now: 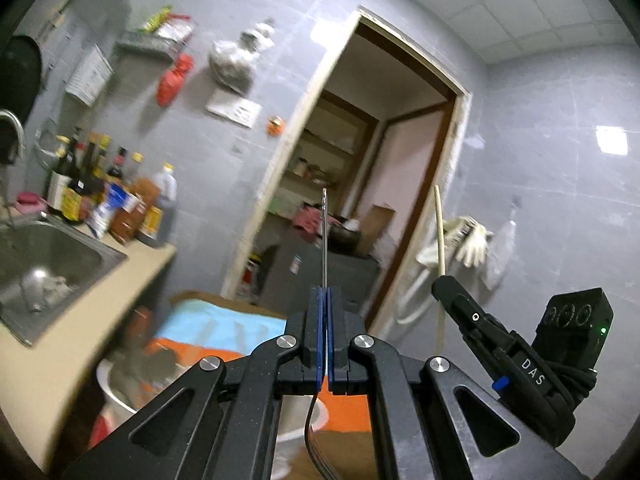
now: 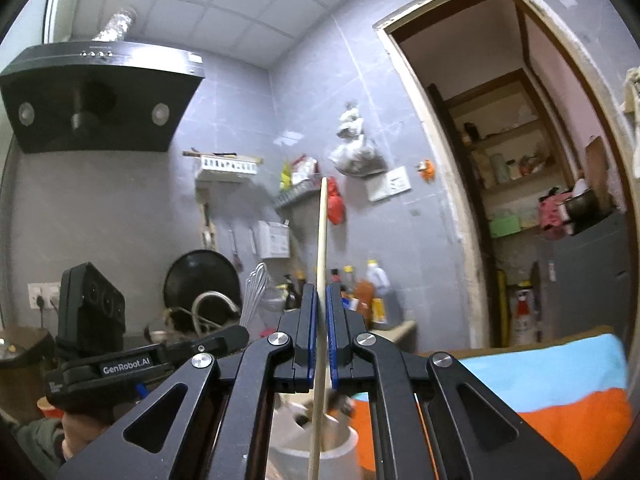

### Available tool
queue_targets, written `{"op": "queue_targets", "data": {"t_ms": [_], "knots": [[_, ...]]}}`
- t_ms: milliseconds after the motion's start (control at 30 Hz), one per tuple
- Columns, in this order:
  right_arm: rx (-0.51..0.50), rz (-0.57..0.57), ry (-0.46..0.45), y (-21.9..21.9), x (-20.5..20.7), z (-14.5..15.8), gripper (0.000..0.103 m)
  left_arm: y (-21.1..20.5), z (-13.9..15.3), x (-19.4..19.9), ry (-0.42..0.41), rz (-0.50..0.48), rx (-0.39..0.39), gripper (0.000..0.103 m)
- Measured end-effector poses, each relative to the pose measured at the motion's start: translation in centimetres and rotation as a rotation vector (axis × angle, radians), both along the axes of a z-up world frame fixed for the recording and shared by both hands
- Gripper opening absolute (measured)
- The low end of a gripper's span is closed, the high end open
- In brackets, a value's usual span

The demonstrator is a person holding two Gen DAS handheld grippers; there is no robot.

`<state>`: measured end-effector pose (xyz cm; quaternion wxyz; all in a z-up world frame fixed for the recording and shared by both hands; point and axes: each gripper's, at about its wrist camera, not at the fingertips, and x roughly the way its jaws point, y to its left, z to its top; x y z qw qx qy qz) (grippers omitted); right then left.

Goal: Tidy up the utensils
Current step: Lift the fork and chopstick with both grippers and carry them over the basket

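grey-tiled kitchen, doorway behind. left gripper (image 1: 327,300) clamps a thin, slick metal fork (image 1: 325,236), tines below the pads; right gripper (image 2: 322,300) pinches a pale wooden chopstick (image 2: 322,240). both stand upright above the white cylindrical holder (image 2: 340,452). best to lower each straight down, loosening only once inside the holder.

A lived-in home kitchen — a black range hood (image 2: 100,96) on grey wall tiles, a steel sink (image 1: 52,264) set in the worktop (image 1: 80,320), sauce bottles (image 1: 104,188) crowded beside it, and a pantry doorway (image 2: 520,184) with stocked shelves.
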<state>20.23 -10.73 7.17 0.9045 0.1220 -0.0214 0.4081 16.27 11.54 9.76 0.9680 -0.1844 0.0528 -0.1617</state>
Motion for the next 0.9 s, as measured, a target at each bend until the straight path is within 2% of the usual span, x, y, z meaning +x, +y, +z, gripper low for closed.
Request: {"op": "queue_targets", "data": {"t_ms": [233,500,633,800,900], "knots": [[0.086,0.018,-0.012,3.0,2.4,-1.5,0.003,4.7,-0.3,0.7,-0.042,0.141,0.01,0.0],[0.13,-0.028,0.014,3.9,4.4,-4.1,0.003,8.1,-3.0,2.8,-0.07,0.277,-0.026,0.0],[0.111,-0.043,0.01,4.1,4.7,-4.9,0.003,8.3,-4.4,3.4,-0.099,0.312,-0.036,0.0],[0.081,-0.06,-0.017,4.3,4.1,-5.5,0.003,6.9,-5.3,2.9,-0.16,0.361,0.018,0.0],[0.062,-0.07,-0.034,4.5,3.8,-5.9,0.003,6.5,-6.1,2.5,-0.194,0.381,0.02,0.0]]}}
